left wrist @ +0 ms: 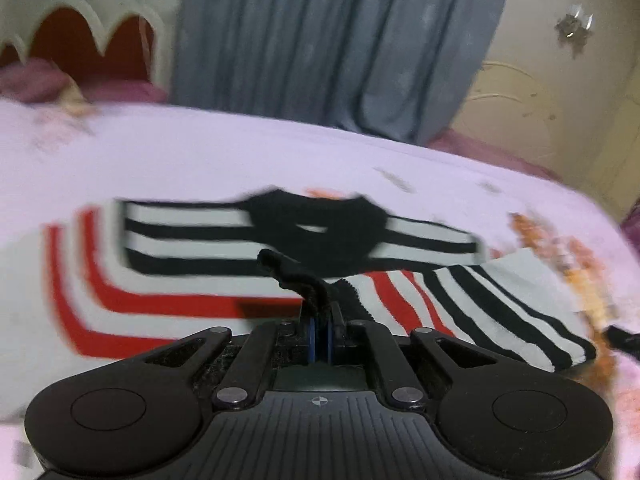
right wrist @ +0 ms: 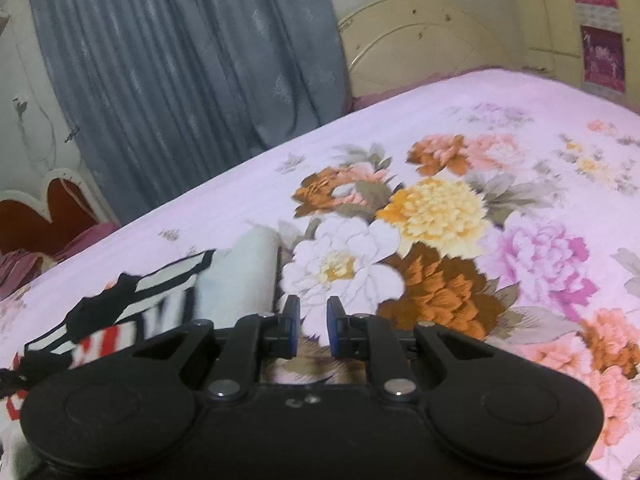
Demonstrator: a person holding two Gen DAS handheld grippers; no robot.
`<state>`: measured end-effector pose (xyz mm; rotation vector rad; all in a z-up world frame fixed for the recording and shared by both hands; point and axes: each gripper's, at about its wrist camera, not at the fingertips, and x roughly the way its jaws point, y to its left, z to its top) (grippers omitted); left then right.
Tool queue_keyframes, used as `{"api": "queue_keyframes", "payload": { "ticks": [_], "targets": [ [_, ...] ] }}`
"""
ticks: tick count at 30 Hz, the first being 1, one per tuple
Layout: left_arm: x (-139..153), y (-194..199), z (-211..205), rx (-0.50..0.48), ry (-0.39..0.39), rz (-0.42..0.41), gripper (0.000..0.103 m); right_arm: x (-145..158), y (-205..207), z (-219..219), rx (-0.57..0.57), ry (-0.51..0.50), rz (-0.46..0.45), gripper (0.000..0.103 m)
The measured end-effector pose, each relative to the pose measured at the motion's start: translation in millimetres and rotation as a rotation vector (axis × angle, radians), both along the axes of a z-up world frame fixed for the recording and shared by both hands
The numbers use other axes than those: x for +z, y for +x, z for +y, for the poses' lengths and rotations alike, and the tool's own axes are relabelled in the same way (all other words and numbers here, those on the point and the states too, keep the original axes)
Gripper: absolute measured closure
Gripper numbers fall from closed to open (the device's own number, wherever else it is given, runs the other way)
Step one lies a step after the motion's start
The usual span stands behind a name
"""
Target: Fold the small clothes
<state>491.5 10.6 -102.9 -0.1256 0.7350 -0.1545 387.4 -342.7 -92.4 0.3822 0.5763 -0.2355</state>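
Item: small striped garment (left wrist: pixel 224 280), white with red and black bands and a black collar; lies spread on the bed (left wrist: pixel 240 160), over a pink floral sheet, sleeves out to either side; in the right wrist view only its edge shows at lower left (right wrist: pixel 132 312)

Left tongs (left wrist: pixel 320 336): closed tight on a black cord or trim (left wrist: pixel 296 280) that rises from the garment near its collar; blue pads pressed together with the fabric pinched between them

Right tongs (right wrist: pixel 312 328): jaws narrowly parted, nothing between them; they point over the flower print of the sheet, just beside the garment and not touching it

Surroundings: grey curtain (right wrist: pixel 180 80) behind the bed; cream headboard (right wrist: pixel 420 36) at the far end; a red scalloped piece of furniture (left wrist: pixel 92 44) at the left; both views blurred, so fine folds cannot be read

Progress, as judged: early. The garment looks mostly flat and open, with perhaps one sleeve turned across the chest; no finished fold is evident. One grip is secured. Left to do: a second hold for the free tongs, folding the sides in, then doubling the body
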Motion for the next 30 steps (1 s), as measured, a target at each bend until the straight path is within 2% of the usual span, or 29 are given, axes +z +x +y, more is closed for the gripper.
{"api": "queue_keyframes", "payload": {
  "ticks": [1, 4, 7, 8, 10, 11, 13, 14, 15, 16, 17, 21, 24, 25, 26, 27, 28, 29, 30],
  "targets": [
    [-4, 1, 8, 0.023, 0.022, 0.01, 0.099, -2, 3, 3, 0.025, 0.007, 0.012, 0.087],
    [-16, 3, 27, 0.082, 0.022, 0.042, 0.099, -9, 7, 14, 0.098, 0.02, 0.04, 0.086],
    [-24, 0, 30, 0.09, 0.025, 0.05, 0.099, -14, 10, 28, 0.165, 0.024, 0.06, 0.086],
    [-26, -1, 29, 0.085, 0.041, 0.048, 0.099, -17, 14, 32, 0.19, 0.014, 0.08, 0.087],
    [-32, 0, 27, 0.086, 0.049, 0.057, 0.099, -32, 25, 39, 0.209, -0.03, 0.182, 0.083],
    [-34, -3, 26, 0.086, 0.044, 0.05, 0.099, -35, 27, 38, 0.214, -0.009, 0.192, 0.082],
    [-32, -6, 27, 0.095, 0.048, 0.034, 0.098, -27, 25, 34, 0.204, -0.003, 0.148, 0.079],
    [-30, -7, 28, 0.097, 0.051, 0.032, 0.086, -21, 24, 31, 0.194, -0.009, 0.116, 0.069],
    [-29, -8, 30, 0.101, 0.05, 0.02, 0.076, -15, 27, 25, 0.185, -0.011, 0.081, 0.064],
    [-28, -7, 32, 0.111, 0.053, 0.005, 0.057, -12, 32, 18, 0.181, -0.009, 0.062, 0.06],
    [-29, -4, 34, 0.119, 0.057, -0.001, 0.055, -9, 39, 12, 0.176, -0.003, 0.047, 0.061],
    [-31, 14, 43, 0.146, 0.009, 0.018, 0.056, -4, 88, -13, 0.193, 0.076, -0.004, 0.062],
    [-42, 29, 43, 0.146, -0.024, 0.078, 0.058, -18, 127, -20, 0.226, 0.138, 0.034, 0.064],
    [-44, 31, 43, 0.141, -0.034, 0.077, 0.073, -24, 136, -22, 0.229, 0.158, 0.05, 0.064],
    [-44, 32, 43, 0.125, -0.044, 0.075, 0.097, -30, 144, -22, 0.233, 0.179, 0.072, 0.066],
    [-44, 32, 43, 0.114, -0.071, 0.068, 0.097, -36, 152, -23, 0.246, 0.212, 0.097, 0.075],
    [-38, 27, 44, 0.133, -0.081, 0.019, 0.097, -41, 157, -23, 0.272, 0.251, 0.112, 0.093],
    [-30, 18, 42, 0.135, -0.074, -0.055, 0.097, -37, 155, -18, 0.292, 0.224, 0.096, 0.094],
    [-25, 13, 39, 0.141, -0.034, -0.097, 0.097, -28, 150, -9, 0.317, 0.15, 0.065, 0.094]
  ]
}}
